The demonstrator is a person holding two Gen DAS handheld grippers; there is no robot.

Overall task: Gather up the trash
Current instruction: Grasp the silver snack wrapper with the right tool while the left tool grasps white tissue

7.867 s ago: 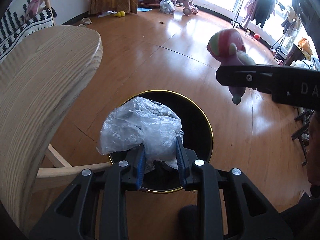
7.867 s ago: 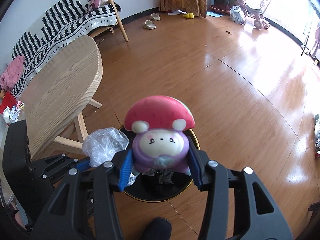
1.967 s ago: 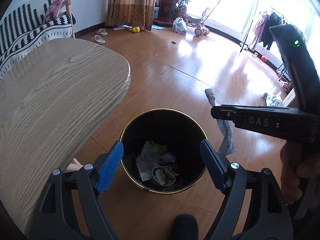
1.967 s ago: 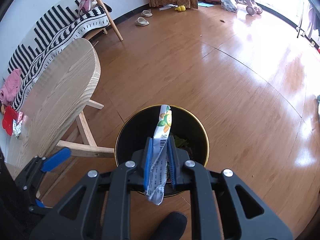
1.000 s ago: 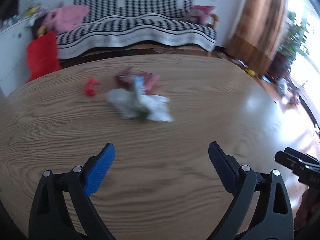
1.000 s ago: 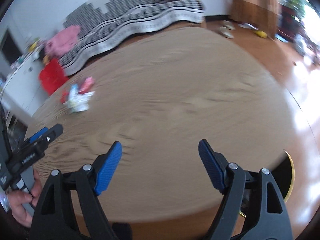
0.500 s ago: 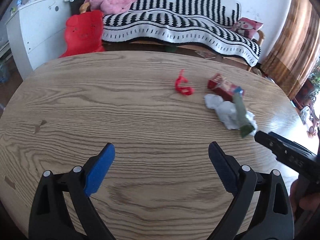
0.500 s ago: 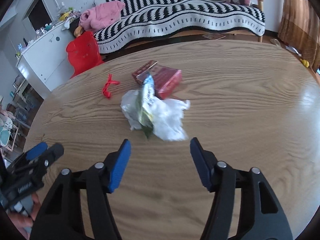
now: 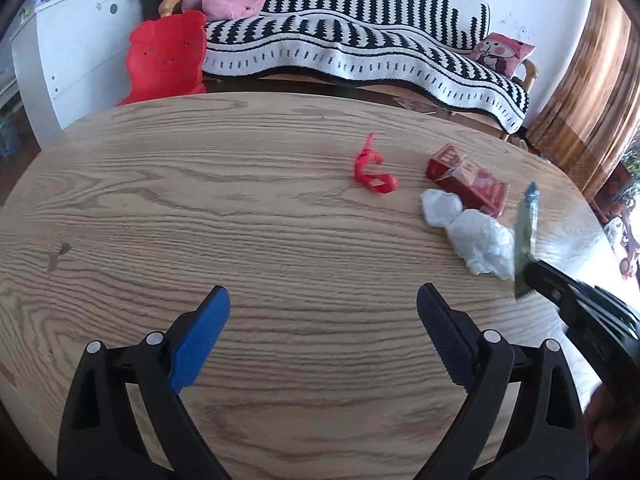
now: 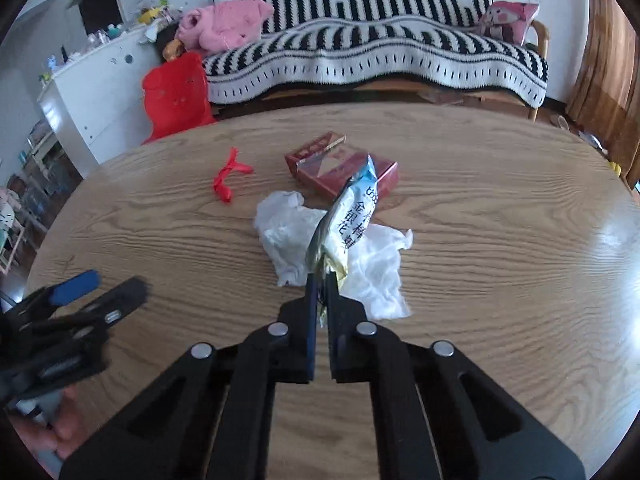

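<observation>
Right wrist view has the right tongs [image 10: 320, 280] angled downward over the tabletop [image 10: 500, 280], their blue pads having just been closing and now pinched together on the lower end of a snack wrapper [image 10: 352, 216]. That wrapper stands up from the pads, tilted toward the far edge, silvery with a pale blue top and dark printed characters on its face; in the left wrist view it shows edge-on as a thin green and blue strip [image 9: 525, 236] rising from the black tip of the right tongs [image 9: 532, 272]. Directly under and behind it lies a crumpled white tissue [image 10: 292, 232], spread in two lumps about the middle of the tabletop. Just beyond the tissue, toward the far edge, rests a red carton [image 10: 340, 168], lying flat with one end open. A twisted red ribbon [image 10: 226, 178] lies apart from these, toward the far left side. Left tongs [image 9: 322, 312] hang angled over the near part of the tabletop with their blue pads spread wide and only bare wood grain between them; they appear blurred at the left margin of the right wrist view [image 10: 100, 286], with part of a hand [image 10: 52, 432] below. Past the far edge stands a sofa under a black-and-white striped throw [image 10: 380, 52].
</observation>
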